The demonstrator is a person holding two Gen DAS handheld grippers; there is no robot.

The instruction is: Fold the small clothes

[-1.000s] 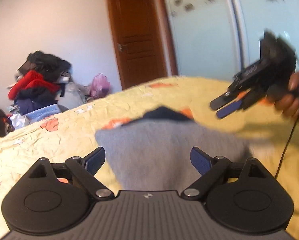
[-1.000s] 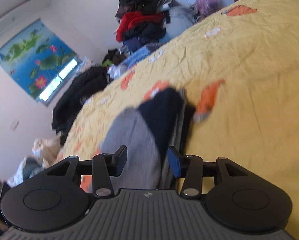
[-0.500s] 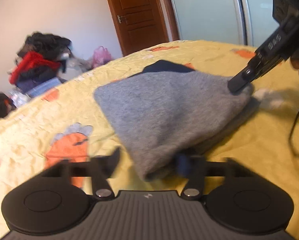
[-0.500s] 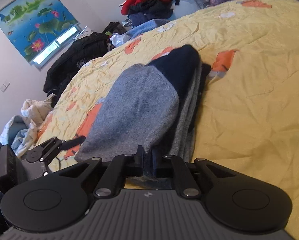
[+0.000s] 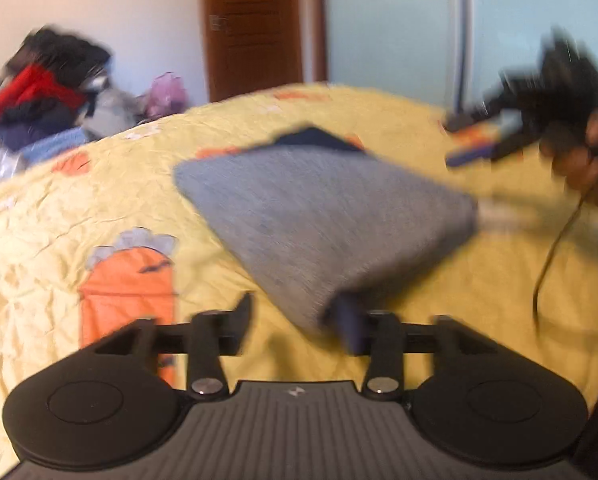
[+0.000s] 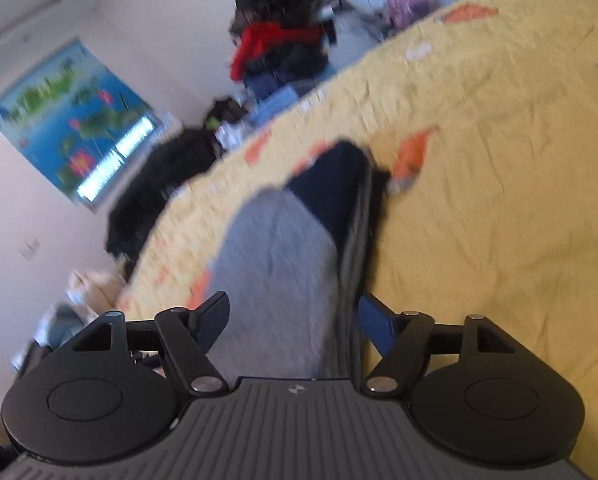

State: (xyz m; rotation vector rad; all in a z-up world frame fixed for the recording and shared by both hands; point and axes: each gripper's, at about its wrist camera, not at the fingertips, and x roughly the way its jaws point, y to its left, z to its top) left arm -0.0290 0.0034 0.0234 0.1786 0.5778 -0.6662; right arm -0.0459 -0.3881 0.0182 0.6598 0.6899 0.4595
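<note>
Left tool has its jaws spread, just been opening; near corner of the folded grey garment sits betw. the fingers, close against the right-hand finger, but pads aren't pressing it. Frame is blurred, so can't tell if that finger touches the cloth.

Right tool also spread, jaws just been opening. Grey garment runs up betw. its fingers; left finger stands clear of the cloth, right finger is just beside the folded edge. No pinch visible. Seen from the left wrist cam, the right tool hangs above the bed near the garment's far-right corner, apart from it, held by a hand w/ a cable trailing down.

Garment lies folded on the yellow bedspread, grey layer on top, a dark navy part showing at the far end. Orange carrot print on the bedspread just left of the left tool.

Bkgd: heap of clothes beyond the bed, brown door, picture of lotus flowers on the wall.
</note>
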